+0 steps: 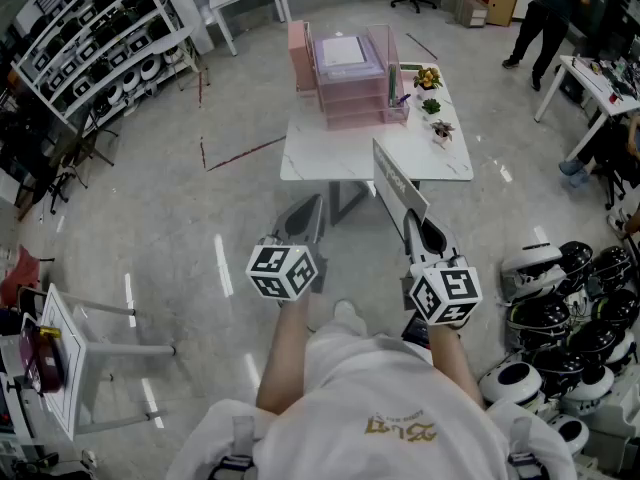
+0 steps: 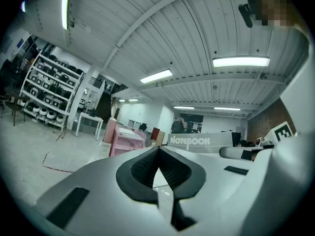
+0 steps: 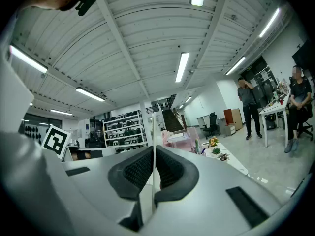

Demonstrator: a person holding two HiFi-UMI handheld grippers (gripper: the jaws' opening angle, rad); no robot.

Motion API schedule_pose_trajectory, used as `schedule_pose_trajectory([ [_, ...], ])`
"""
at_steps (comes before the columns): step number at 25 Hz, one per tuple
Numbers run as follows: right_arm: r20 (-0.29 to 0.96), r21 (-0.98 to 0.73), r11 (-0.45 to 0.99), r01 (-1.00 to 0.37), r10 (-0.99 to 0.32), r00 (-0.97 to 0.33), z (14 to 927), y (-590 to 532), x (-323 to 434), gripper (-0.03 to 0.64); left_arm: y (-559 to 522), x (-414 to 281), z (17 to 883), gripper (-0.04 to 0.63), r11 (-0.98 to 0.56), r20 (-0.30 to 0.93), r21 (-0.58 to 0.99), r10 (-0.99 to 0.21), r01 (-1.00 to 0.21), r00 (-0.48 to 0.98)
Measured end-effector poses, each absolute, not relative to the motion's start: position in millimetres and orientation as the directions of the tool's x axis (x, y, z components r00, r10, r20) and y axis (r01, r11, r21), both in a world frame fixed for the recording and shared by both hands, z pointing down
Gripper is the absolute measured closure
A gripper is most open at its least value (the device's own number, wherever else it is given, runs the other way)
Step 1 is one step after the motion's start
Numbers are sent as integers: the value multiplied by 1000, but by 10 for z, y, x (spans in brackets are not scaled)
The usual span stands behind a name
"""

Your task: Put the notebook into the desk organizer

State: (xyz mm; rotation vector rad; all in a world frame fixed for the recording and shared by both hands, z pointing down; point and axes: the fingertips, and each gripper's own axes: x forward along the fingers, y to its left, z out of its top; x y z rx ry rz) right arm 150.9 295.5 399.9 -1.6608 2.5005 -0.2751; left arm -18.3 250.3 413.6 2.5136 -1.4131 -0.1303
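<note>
Notebook [image 1: 400, 190] clamped on edge in the right gripper [image 1: 428, 236], held in the air well short of the desk organizer [image 1: 350, 78].
The right jaws are closed on the notebook's near end, which shows as a thin pale sliver between them. Its cover stands upright, and its long axis is level, pointing away from the person toward the white counter [image 1: 320, 158] and slanting left in the head view. The printed face is turned to the left gripper [image 1: 303, 223], whose jaws are pressed together on nothing. The pink organizer stands at the counter's far side.
</note>
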Motion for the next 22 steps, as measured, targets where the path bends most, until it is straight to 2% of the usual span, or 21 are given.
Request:
schedule_pose_trajectory([
  [22,-41,-270,362,-892,-930,-365,3935,2838,1525,597,2444,-329,4126,577,-479,39,275,-861,-834,507],
])
